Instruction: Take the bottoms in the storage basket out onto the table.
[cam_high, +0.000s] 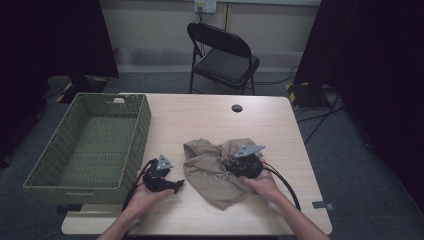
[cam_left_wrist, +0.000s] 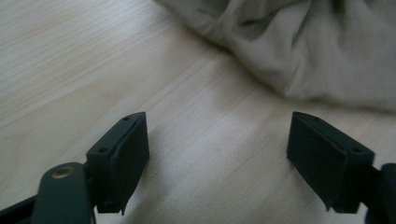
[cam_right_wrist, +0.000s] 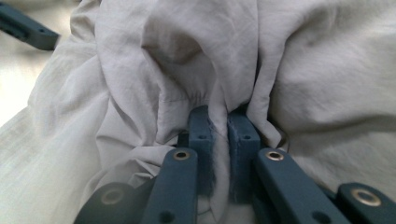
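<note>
Crumpled tan fabric garment (cam_high: 216, 167) lies on light wooden table (cam_high: 210, 117), right of centre, toward near edge. High view: right gripper (cam_high: 239, 167) sits on garment's right part; left gripper (cam_high: 176, 186) rests on bare wood just left of it, pointing toward cloth; green woven basket (cam_high: 90, 142) at table's left edge. Left gripper view: jaws spread wide, nothing between, cloth (cam_left_wrist: 299, 46) ahead and to right. Right gripper view: jaws pinched tight on fold of fabric (cam_right_wrist: 205, 70).
</note>
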